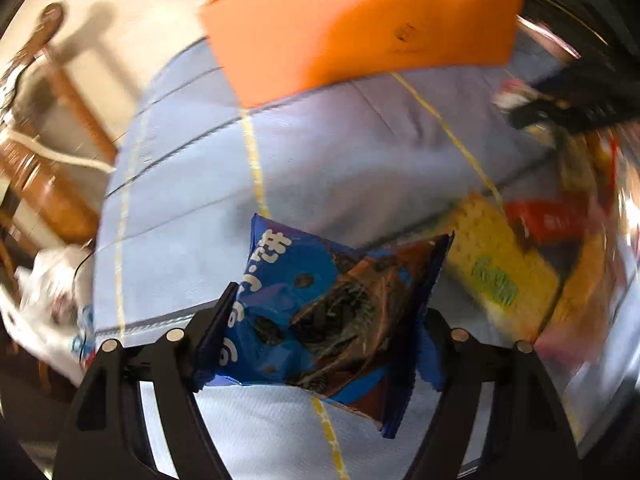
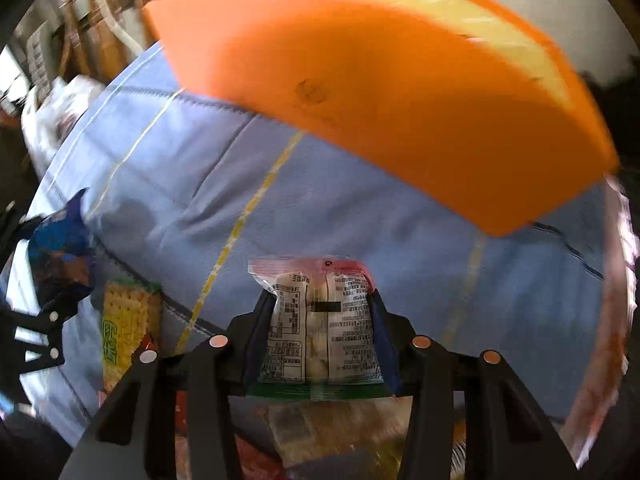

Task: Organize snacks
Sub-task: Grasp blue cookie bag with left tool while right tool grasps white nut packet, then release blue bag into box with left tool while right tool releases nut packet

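Here, a blue cookie packet [image 1: 320,316] hangs pinched between the fingers of the left gripper [image 1: 324,320] above the blue tablecloth [image 1: 320,152]. The right gripper [image 2: 320,320] clamps a clear snack packet [image 2: 320,328], printed back upward. An orange bin [image 2: 360,80] stands ahead of both; a yellow cracker pack [image 1: 496,268] lies on the cloth nearby.

My right-side snack pile [image 1: 568,216] smears into blur. The orange bin [image 2: 360,92] hides its contents from me, top edge cropped.
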Demonstrator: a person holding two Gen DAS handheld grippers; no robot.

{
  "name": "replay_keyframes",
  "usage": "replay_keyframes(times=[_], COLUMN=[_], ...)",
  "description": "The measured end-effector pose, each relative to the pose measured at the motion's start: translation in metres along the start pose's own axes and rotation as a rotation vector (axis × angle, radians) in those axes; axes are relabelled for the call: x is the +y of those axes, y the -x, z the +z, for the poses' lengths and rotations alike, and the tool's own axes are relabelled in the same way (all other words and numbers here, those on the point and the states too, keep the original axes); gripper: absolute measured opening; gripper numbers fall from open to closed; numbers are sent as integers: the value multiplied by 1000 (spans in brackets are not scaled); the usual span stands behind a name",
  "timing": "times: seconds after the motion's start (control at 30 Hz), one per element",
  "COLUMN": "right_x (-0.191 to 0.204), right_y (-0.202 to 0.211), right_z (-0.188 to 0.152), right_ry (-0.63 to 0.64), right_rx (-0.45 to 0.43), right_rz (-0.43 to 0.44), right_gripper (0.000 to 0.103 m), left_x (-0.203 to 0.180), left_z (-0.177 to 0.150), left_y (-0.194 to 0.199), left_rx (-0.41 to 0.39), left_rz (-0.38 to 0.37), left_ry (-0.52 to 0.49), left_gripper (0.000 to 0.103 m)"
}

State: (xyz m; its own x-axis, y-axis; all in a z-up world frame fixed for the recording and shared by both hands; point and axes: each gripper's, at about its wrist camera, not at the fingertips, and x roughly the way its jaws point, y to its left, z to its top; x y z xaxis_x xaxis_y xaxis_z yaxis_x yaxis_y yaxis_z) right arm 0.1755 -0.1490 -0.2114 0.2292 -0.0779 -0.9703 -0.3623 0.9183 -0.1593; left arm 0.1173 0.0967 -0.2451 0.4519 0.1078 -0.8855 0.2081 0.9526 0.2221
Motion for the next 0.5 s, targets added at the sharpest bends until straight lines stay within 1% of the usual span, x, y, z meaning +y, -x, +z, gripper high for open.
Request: replay_keyframes(times=[0.03, 0.07, 0.13, 0.2, 0.23, 0.3, 0.33, 0.4, 0.43, 0.47, 0.5], right_x=[-5, -7, -12, -16, -17, -23, -26, -39, -46, -56, -59], right_y=[10, 17, 40, 62, 75, 96, 105, 117, 120, 120, 118], right_z=[1, 1, -1, 1, 4, 1, 5, 11, 17, 22, 26], right_ry=[-60, -103, -217, -241, -246, -279, -304, -347, -369, -384, -399], right_rx=[-4, -12, -61, -119, -162, -219, -246, -281, -294, -302, -305], right_rz=[-9, 7, 54, -9, -56, -79, -78, -91, -102, -106, -106], right_gripper=[47, 47, 47, 47, 47, 47, 47, 47, 47, 47, 47], left_x=[1, 4, 11, 15, 16, 23, 25, 23, 27, 21, 19], left_z=[3, 6, 13, 23, 31, 49, 56, 75, 94, 97, 107], left_y=[2, 4, 10, 14, 18, 24, 26, 32, 37, 42, 44], left_rx=[5, 6, -1, 2, -5, -39, -44, -66, -90, -99, -115], left_rz=[-15, -41, -107, -73, -37, 12, 14, -11, -26, -22, -16], left_ry=[25, 53, 122, 136, 140, 175, 190, 245, 271, 270, 265], left_gripper=[74, 74, 74, 74, 74, 74, 74, 74, 74, 74, 74])
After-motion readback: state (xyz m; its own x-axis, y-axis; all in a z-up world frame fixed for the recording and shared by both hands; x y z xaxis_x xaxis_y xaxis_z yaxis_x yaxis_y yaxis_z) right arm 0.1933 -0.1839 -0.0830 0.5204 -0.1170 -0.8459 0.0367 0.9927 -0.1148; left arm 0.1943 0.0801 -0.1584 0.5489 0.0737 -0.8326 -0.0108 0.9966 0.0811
